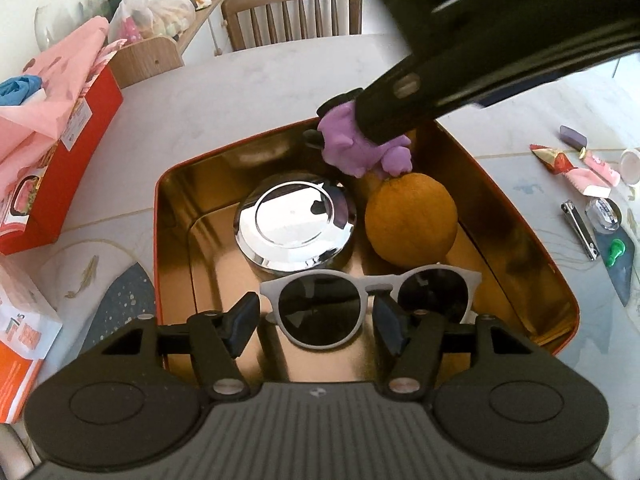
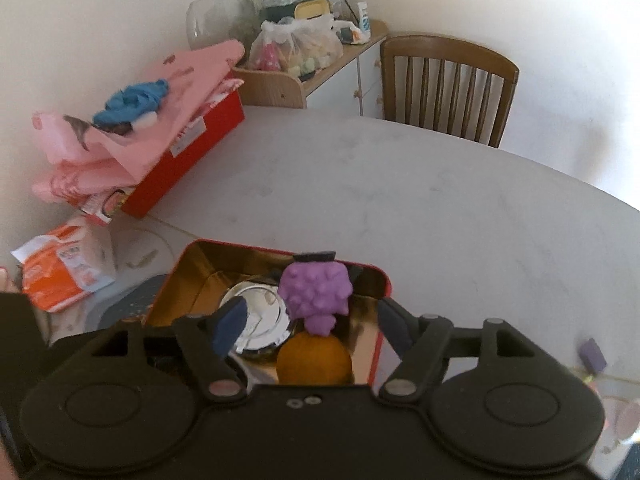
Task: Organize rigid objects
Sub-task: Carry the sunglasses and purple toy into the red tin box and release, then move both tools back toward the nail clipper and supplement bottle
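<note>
Nearest, the left gripper (image 1: 314,322) is spread around the sunglasses (image 1: 370,304) without pinching them. Beyond, in the tin (image 1: 176,184), an orange (image 1: 412,220) props the purple toy (image 2: 316,292), unclamped between the parted right gripper (image 2: 308,326).

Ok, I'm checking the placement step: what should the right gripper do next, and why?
Probably lift the right gripper up and away from the tin. Its jaws stand open, clear of the purple toy, which sits inside the tin just above the orange, so there seems to be nothing left to hold there.
</note>
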Available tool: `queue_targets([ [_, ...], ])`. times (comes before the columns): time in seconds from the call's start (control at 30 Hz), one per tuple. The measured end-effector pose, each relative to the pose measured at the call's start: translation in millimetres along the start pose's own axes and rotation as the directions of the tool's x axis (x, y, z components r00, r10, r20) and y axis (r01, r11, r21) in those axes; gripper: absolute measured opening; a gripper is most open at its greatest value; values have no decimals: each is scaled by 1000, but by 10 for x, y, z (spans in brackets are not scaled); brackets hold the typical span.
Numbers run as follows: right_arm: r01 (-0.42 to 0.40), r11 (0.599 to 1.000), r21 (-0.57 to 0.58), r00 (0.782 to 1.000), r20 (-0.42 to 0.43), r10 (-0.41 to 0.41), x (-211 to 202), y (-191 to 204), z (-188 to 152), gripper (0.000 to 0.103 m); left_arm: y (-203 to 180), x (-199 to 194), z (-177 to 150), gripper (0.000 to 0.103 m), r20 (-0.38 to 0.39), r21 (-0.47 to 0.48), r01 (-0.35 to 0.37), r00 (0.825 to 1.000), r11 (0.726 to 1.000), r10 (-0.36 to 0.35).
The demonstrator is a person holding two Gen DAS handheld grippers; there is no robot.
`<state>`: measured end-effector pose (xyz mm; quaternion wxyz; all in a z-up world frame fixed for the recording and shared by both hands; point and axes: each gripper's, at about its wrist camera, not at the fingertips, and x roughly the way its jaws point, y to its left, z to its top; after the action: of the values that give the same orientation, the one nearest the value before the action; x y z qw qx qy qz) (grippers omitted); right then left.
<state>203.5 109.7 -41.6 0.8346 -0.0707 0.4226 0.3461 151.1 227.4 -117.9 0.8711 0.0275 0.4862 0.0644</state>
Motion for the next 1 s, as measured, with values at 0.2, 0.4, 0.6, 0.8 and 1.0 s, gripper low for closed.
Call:
queue_targets([
  [0.2, -9, 999, 39, 1000, 30, 8, -380, -177, -144, 75, 17, -79, -12, 70, 2, -17, -4, 1000, 1000, 4],
  [0.4, -2, 997, 71, 998, 70, -3, -756, -348, -320, 79, 21, -176, -71, 73, 0, -52, -10, 1000, 999, 10],
  [0.6, 34, 996, 77, 993, 114, -43, -1196, -611, -540, 86, 26, -339, -112, 76, 18, -94, -8, 1000, 996, 9],
  [0.8, 72, 989, 128, 989, 120, -88, -1507, -994, -787, 89, -78, -593, -105, 79, 72, -140, 27, 997, 990, -17],
  [1.0, 102, 975, 196, 985, 116, -126, -1682, -1382, -1021, 96, -356, -843, -53, 83, 153, -129, 88, 986, 988, -68],
])
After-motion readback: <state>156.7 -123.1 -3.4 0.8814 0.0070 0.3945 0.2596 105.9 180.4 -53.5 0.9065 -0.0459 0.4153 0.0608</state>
